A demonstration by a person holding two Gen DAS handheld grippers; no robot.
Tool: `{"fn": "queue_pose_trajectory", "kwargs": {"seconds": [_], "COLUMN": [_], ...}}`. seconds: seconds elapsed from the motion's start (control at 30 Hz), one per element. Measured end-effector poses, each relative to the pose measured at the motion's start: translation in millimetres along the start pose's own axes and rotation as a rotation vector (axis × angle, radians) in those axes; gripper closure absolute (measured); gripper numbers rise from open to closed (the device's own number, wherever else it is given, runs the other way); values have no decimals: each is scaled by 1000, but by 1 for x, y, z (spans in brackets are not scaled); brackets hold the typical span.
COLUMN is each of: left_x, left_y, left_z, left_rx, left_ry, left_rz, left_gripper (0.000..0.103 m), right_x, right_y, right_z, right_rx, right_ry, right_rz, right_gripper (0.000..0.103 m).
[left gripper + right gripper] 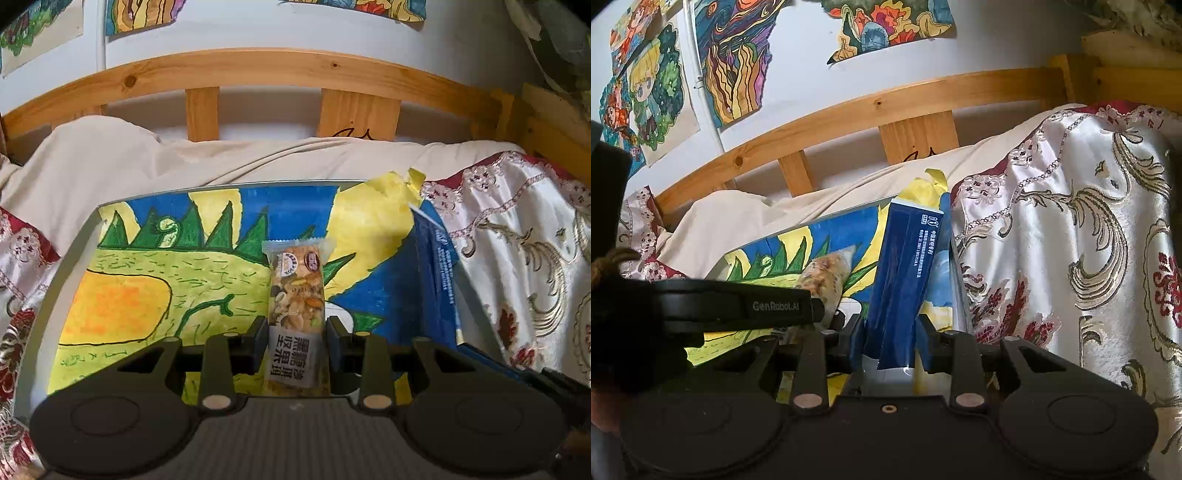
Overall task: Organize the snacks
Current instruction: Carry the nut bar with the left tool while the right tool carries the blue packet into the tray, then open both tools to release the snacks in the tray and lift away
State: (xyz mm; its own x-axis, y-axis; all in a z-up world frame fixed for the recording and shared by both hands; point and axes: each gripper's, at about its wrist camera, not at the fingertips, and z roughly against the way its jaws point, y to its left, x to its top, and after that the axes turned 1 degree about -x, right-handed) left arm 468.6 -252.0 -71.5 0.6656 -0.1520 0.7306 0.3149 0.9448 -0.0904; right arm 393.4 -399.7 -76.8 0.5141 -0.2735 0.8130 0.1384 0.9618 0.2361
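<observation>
At the centre of the left view, the left gripper (296, 338) is clamped on a nut bar (297, 295) over the painted board (147, 280). Lower centre of the right view, the right gripper (888, 338) pinches the blue box (908, 266). The bar looks light, brittle, its wrapper slippery; mid-length grip suits. The box seems stiff, light.
</observation>
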Motion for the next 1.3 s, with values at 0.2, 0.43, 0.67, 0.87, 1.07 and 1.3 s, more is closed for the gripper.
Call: {"fn": "queue_pose_trajectory", "kwargs": {"seconds": [0.2,0.43,0.67,0.87,1.07,1.3], "left_x": [1,-1,-20,-35,-56,-91], "left_y": [3,16,30,41,51,57], "left_z": [12,60,133,186,233,283], "left_rx": [-9,20,68,97,138,173], "left_ry": [-25,-106,-265,-335,-375,-403], "left_rz": [12,43,10,-7,-8,-32], "left_gripper": [55,37,12,1,1,1], "right_x": [1,4,1,1,-9,-32], "right_y": [4,16,39,57,67,80], "right_z": [5,31,82,129,180,236], "right_rx": [-5,1,18,32,34,4], "right_ry": [-22,-70,-148,-239,-328,-400], "right_rz": [25,77,161,209,195,206], "right_gripper": [62,51,33,13,1,1]}}
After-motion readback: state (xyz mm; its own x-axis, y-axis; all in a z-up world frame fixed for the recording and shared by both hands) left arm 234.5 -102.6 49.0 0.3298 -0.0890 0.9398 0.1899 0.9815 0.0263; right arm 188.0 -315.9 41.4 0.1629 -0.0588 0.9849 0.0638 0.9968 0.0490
